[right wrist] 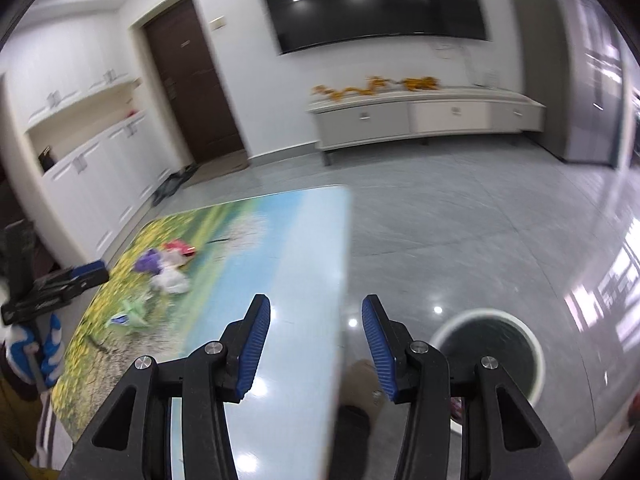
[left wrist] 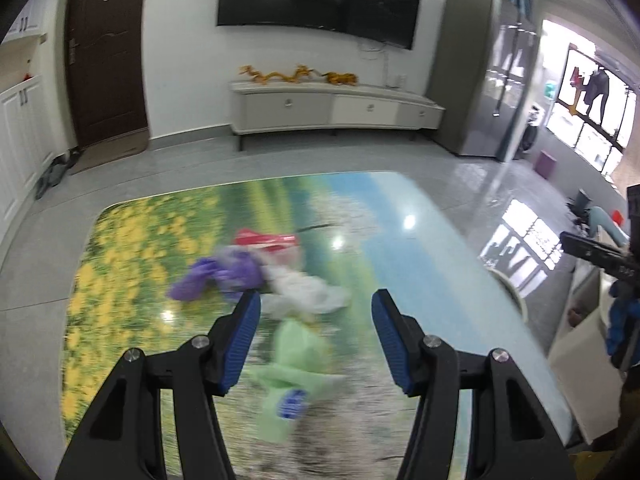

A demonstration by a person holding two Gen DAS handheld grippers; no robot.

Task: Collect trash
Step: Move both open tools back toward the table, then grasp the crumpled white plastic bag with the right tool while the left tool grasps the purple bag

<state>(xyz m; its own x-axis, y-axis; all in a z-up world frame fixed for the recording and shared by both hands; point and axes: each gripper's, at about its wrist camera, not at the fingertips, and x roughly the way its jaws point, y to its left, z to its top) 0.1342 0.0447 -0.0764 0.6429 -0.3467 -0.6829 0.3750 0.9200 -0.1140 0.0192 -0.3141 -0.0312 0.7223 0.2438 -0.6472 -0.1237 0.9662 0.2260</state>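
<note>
Trash (left wrist: 260, 280) mid-table (left wrist: 420, 240), clear of edges.

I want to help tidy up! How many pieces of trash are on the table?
4, clumped together: a red wrapper farthest away, a purple glove beside it, a white bag in the middle, and a green packet nearest the left claw. Blur may hide more.

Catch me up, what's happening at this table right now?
A person holds a gripper in each hand over a table with a printed landscape top. Both jaws stand open and empty. The left gripper hangs above a loose pile of trash: a green wrapper, a white bag, a purple glove and a red packet. The right gripper is at the table's edge, beside a round white bin on the floor. Nothing has been picked up yet.
</note>
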